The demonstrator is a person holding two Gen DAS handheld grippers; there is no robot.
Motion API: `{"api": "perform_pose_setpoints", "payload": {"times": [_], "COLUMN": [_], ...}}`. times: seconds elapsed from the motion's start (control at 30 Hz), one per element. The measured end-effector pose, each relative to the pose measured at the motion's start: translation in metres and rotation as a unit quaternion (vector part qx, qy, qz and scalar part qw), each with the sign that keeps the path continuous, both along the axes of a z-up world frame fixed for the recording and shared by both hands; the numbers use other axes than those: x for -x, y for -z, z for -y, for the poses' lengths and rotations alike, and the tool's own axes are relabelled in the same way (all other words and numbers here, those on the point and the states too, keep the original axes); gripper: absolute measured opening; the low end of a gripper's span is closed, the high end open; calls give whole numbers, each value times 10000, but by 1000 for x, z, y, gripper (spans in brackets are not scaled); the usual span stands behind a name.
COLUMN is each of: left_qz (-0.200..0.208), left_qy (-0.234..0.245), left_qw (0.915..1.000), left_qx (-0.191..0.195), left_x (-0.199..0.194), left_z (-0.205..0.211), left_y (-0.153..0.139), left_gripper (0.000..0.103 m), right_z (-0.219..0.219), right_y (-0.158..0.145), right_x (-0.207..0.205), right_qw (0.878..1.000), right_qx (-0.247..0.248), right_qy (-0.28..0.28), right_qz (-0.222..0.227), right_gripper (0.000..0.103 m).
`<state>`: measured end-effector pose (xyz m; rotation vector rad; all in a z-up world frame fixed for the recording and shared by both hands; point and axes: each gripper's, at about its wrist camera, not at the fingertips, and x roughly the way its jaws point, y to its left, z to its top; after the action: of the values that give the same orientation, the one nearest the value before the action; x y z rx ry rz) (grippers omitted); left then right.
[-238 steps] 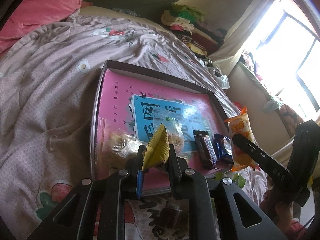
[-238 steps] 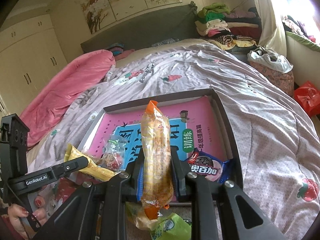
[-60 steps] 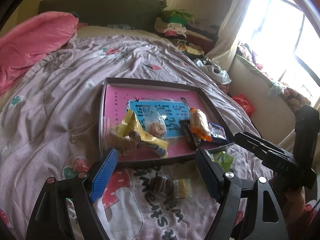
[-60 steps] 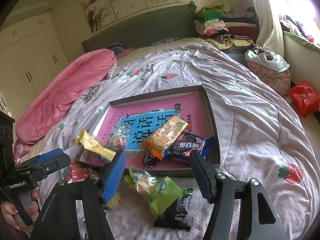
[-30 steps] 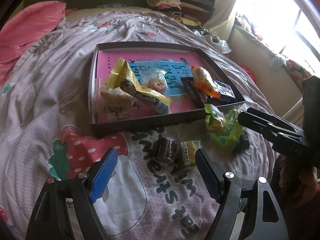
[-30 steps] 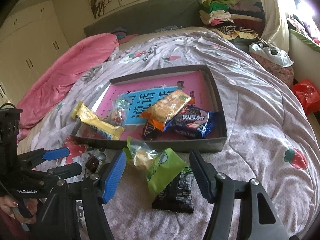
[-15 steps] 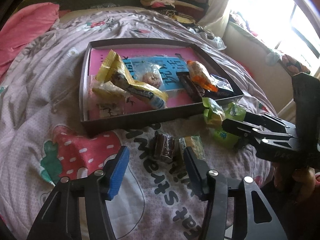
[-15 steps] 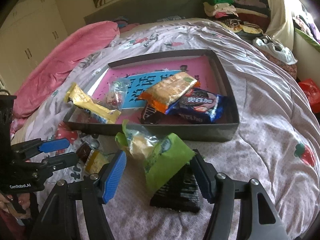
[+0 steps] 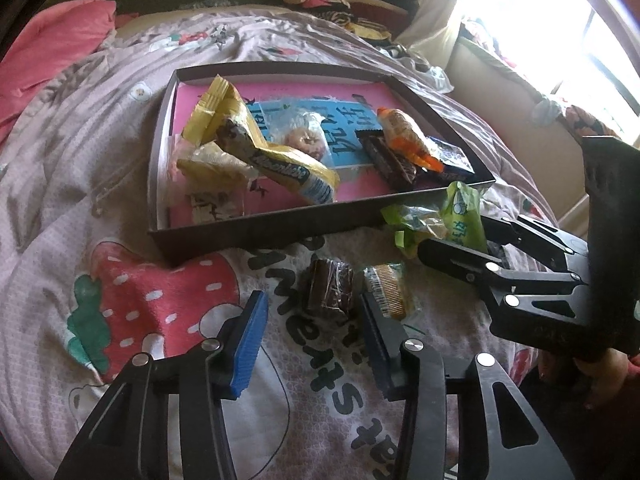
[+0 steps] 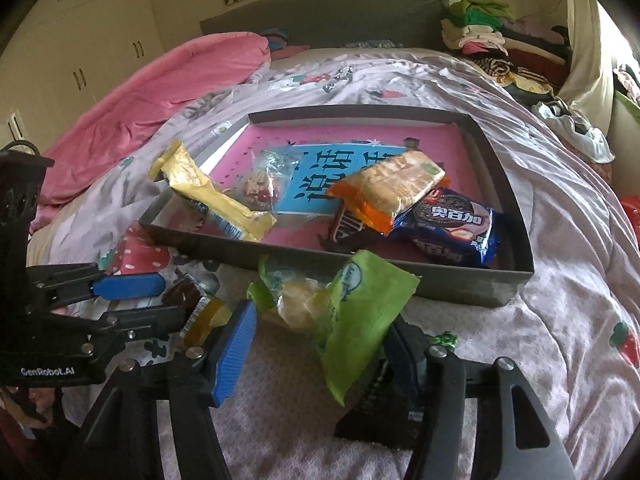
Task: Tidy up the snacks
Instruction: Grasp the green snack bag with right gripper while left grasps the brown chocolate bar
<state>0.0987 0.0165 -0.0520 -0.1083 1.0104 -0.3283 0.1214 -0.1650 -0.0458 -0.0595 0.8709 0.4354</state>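
The tray (image 10: 516,280) on the bed (image 10: 568,240) already holds about 6 snacks. Roughly 4 remain outside: brown cake (image 9: 329,288), biscuit (image 9: 389,290), green packet (image 10: 356,304), black packet (image 10: 380,408). Left hand-held gripper (image 9: 312,344) has been narrowing around the cake, untouched; right hand-held gripper (image 10: 320,354) straddles the green packet, closing, not gripping.

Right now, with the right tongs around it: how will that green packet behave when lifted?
The green packet is probably floppy: its thin crinkled film already stands bent and folded. It is likely light, with only a small yellowish lump showing through the clear end. The film looks glossy, so it may slip or crumple between the right tongs, which are open around it.
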Motion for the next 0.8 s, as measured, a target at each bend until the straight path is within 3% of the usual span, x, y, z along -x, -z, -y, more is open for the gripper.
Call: {"api": "perform_pose_setpoints", "payload": {"times": [0.07, 0.4, 0.5, 0.63, 0.8], "left_qz": [-19, -44, -27, -1, 34], "left_qy": [-23, -29, -9, 102, 83], "left_qw": [10000, 10000, 10000, 9999, 9999], "left_qx": [6, 33, 35, 59, 146], "left_x": [-2, -8, -9, -9, -8], "left_z": [-1, 0, 2, 7, 5], "left_y": [2, 8, 9, 10, 5], "left_gripper": [48, 48, 43, 29, 29], "right_z": [0, -15, -13, -3, 11], "right_y": [1, 11, 9, -1, -15], "right_x": [-3, -5, -3, -1, 2], "right_qw": [10000, 9997, 9996, 9992, 9982], "right_qx": [-15, -36, -108, -339, -572], "right_qy": [9, -257, -262, -174, -8], "right_qz": [-11, 7, 38, 75, 177], "right_gripper": [60, 34, 34, 34, 34]}}
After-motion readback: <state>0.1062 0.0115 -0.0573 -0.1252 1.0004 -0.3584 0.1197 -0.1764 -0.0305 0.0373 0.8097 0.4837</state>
